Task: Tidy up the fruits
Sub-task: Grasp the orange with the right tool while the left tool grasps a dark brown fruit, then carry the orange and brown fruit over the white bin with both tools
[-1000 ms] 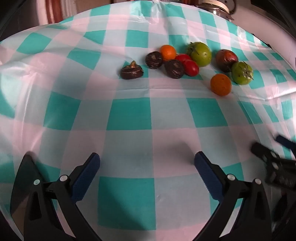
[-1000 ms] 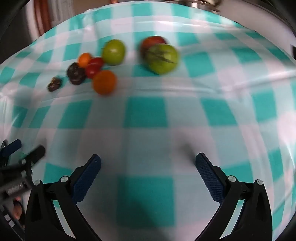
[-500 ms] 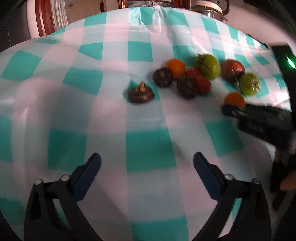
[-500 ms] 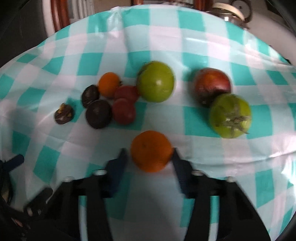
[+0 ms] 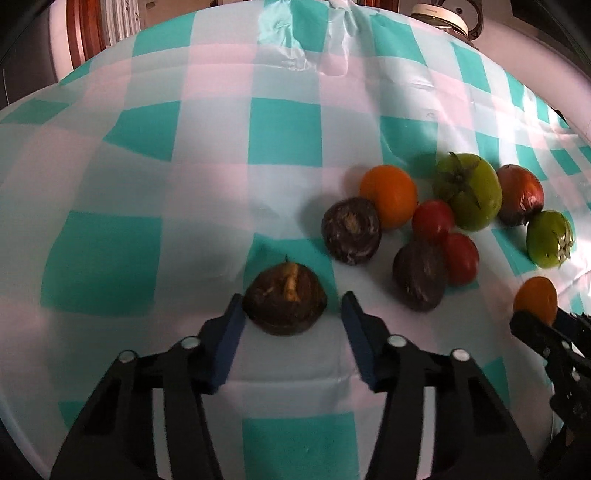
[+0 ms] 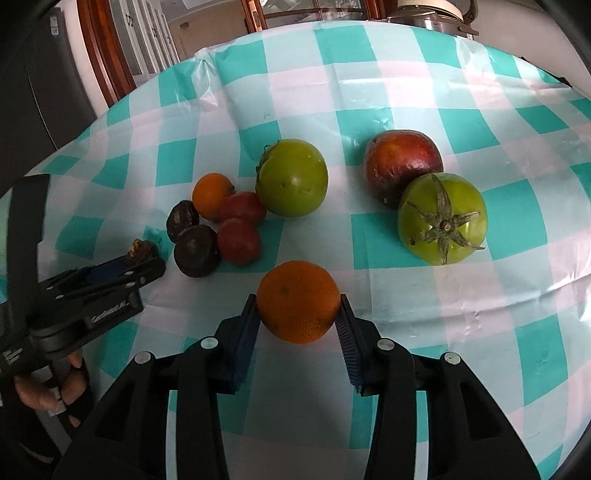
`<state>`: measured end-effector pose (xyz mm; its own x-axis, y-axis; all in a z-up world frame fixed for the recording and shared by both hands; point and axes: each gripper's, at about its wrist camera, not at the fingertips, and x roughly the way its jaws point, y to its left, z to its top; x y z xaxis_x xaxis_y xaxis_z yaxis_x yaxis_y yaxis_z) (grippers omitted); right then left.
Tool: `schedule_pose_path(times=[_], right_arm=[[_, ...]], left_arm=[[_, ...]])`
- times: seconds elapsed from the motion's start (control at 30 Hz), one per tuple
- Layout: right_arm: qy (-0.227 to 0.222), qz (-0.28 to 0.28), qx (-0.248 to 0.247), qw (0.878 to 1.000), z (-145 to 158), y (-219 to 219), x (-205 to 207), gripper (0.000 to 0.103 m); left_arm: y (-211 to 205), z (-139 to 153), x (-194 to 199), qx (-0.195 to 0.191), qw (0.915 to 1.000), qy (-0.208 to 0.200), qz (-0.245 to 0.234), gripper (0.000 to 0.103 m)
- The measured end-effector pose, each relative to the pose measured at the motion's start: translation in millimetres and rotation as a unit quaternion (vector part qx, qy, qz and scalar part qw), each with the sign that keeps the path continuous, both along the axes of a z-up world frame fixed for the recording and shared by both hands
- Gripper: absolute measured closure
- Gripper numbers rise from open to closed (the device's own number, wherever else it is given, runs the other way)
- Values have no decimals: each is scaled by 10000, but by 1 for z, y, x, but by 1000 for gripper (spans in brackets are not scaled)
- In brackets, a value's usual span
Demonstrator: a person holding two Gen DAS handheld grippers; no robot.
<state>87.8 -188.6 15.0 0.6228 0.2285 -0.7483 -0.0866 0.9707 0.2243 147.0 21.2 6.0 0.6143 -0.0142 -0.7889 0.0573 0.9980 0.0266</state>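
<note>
A table is covered by a teal, white and pink checked tablecloth, creased toward its far edge. Beyond that edge, dark wood-framed glazed doors and a metal appliance are seen.

Only in the right wrist view are the person's fingers shown, wrapped round the left tool's handle at the near left edge. Only there is a green tomato seen with its dried calyx facing the camera, touching a dark red fruit; a second green tomato lies further left.

The right gripper is clamped on an orange, both pads pressed to its sides, near the middle of the cloth.

Only in the left wrist view is the left gripper seen from behind: its jaws are closing around a dark brown fruit, the left pad touching and a sliver of cloth showing at the right pad. Further in lie a second orange, two dark purple fruits and two small red tomatoes, bunched together.
</note>
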Motion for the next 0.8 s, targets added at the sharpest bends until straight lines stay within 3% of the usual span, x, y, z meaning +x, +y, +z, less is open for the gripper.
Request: schedule_pose_path(times=[0.03,0.17,0.27,0.43,0.6,0.8], right_arm=[[154,-24,82,9998,-4,1,2,61],[12,-83,284,9996,-1,-7,0,61],[-54,-52,465,9989,-1,-13,0,61],[10,-33,887,9961,-5,-24,6,61],[-34,-126,1135,9934,-4,-28,7,61],[-388,-258,1300,9904,3,-37,-2,61]], left_arm=[[-1,1,-2,-3,10000,-9,11,59],[-9,2,-22,-132,9999,-40,-3,59],[-19,7,-44,-436,9990,-72,5,59],[-40,12,-68,-517,9981,-307,-101,59],[-27,17,-80,-501,9969,-597,57,59],[-11,31,-93,-618,9943,-836,213,59]])
